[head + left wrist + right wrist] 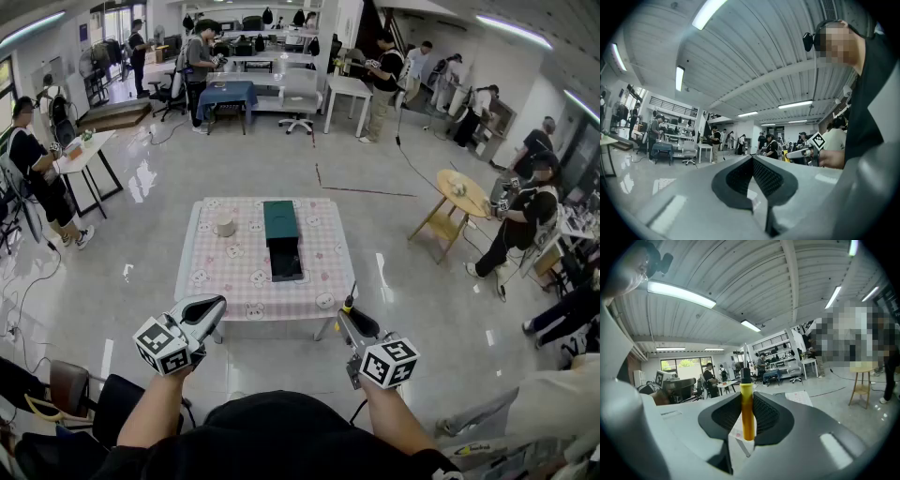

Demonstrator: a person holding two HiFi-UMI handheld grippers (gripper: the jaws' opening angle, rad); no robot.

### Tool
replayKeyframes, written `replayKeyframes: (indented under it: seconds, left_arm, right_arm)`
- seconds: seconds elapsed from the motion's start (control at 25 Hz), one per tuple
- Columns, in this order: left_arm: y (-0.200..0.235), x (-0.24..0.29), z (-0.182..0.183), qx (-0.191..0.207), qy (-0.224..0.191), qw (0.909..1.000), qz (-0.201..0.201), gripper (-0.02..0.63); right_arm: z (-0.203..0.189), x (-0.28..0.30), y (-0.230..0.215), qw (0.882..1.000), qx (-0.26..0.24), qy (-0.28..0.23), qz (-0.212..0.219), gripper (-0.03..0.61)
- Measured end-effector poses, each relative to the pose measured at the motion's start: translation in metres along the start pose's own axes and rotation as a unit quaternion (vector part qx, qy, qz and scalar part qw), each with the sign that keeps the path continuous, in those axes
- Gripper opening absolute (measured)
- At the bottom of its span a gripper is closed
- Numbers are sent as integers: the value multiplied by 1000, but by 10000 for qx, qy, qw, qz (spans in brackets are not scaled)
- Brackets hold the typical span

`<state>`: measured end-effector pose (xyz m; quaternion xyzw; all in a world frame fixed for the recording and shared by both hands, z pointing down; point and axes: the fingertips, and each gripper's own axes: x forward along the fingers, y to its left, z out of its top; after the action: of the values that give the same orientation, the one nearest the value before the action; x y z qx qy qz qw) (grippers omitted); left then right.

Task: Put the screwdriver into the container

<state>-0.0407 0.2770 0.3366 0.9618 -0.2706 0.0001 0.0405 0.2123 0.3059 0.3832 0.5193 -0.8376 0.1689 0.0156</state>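
Looking down in the head view, the right gripper [350, 317] held the screwdriver [349, 302] upright, near of the worktop [216, 277] and well apart from the container [279, 223] at its middle. In the left gripper view, the left gripper [752, 164] was closed on nothing. In the right gripper view, the jaws were clamped on the yellow handle. Stiff and light, it probably sat best gripped mid-handle, though smooth plastic might slip.
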Motion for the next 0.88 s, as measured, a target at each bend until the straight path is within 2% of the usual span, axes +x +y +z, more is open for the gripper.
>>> replayKeyframes:
  seconds: [0.36, 0.68, 0.88]
  left_arm:
    - [-11, 4, -10, -134, 19, 9999, -13, 0]
    - [-8, 5, -5, -192, -66, 9998, -14, 0]
    - [10, -8, -17, -217, -30, 9996, 148, 0]
  right_arm:
    - [2, 7, -5, 9999, 71, -29, 86, 104]
    - [11, 12, -6, 9999, 58, -89, 103, 104]
    - [4, 30, 5, 9999, -39, -30, 127, 104]
